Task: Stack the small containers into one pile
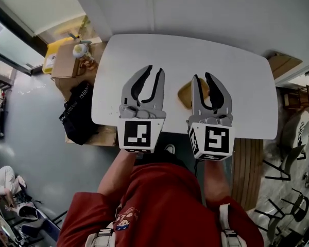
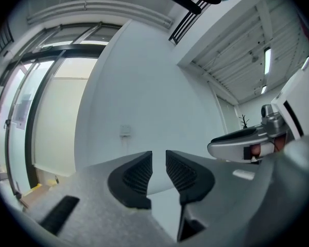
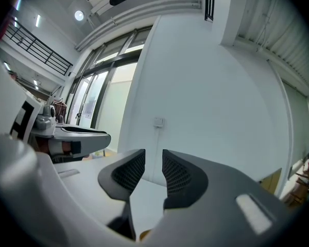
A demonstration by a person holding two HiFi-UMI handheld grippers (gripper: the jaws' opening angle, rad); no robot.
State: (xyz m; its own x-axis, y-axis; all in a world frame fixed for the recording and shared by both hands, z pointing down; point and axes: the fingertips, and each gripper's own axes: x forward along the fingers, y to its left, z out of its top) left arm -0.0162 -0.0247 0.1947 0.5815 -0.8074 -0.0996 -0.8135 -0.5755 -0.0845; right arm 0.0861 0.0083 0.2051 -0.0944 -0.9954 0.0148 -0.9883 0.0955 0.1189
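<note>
The containers [image 1: 185, 94] show only as one tan lump toward the near side of the white desk [image 1: 144, 50], half covered by the right claw [image 1: 202, 76]. No other container lies loose on the desk, so I'd judge the pile is made or nearly so. How many pieces are in it, and whether they sit squarely, I can't tell. Both the right claw and the left claw [image 1: 153, 70] hang above the desk, each with a narrow gap between its pads and nothing in it.
</note>
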